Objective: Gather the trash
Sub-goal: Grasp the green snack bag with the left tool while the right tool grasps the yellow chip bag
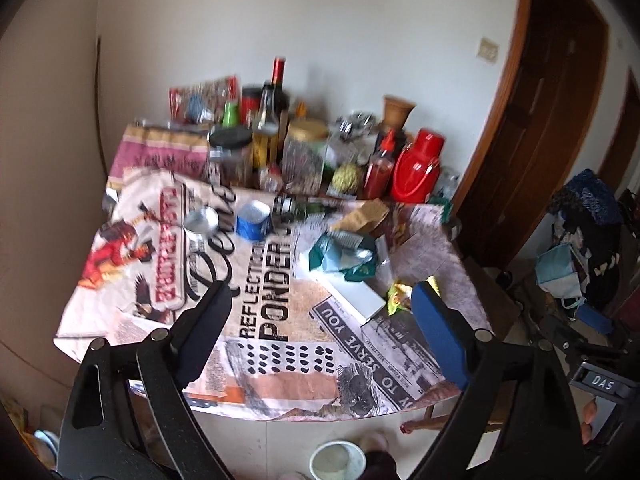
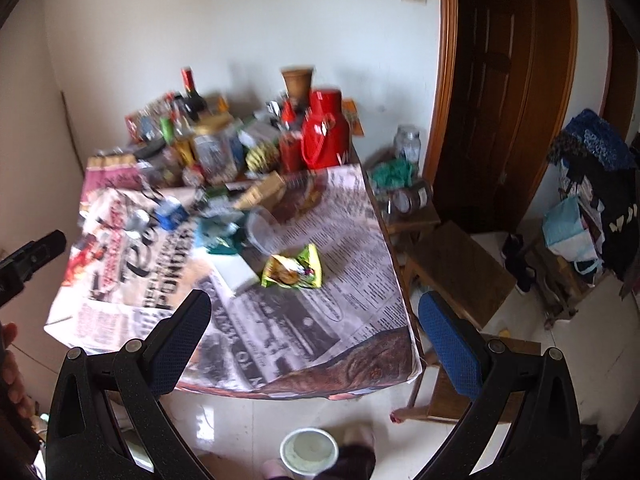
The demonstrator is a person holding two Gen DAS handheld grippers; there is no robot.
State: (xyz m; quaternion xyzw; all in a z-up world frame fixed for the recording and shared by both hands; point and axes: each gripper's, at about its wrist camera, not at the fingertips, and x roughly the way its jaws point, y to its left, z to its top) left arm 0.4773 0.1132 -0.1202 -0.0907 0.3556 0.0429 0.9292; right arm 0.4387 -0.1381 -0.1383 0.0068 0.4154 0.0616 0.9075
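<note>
Both my grippers hang above the near edge of the table (image 2: pixel 352 216), pointing down at it. Left gripper (image 1: pixel 324 312): fingers wide, nothing between them. Right gripper (image 2: pixel 316 320): fingers wide too, empty. Frames are motion-blurred.

Trash sits mid-table on the newspaper-print cloth (image 1: pixel 280 352):
- yellow-green snack wrapper (image 2: pixel 294 268), crumpled, just beside a flat white box (image 2: pixel 238 274)
- teal foil bag (image 1: pixel 344 254), lying partly on that box
- clear plastic cup (image 2: pixel 264 230) on its side, near the wrapper
- blue-labelled cup (image 1: pixel 253 220) and a silver tin (image 1: pixel 200 222), side by side, further back
- brown paper bag (image 1: pixel 362 216) and a green bottle (image 1: pixel 304 207) lying flat

Jars, bottles and a red thermos (image 1: pixel 418 168) crowd the back edge by the wall. White bucket (image 2: pixel 308 454) stands on the floor below the near edge.
</note>
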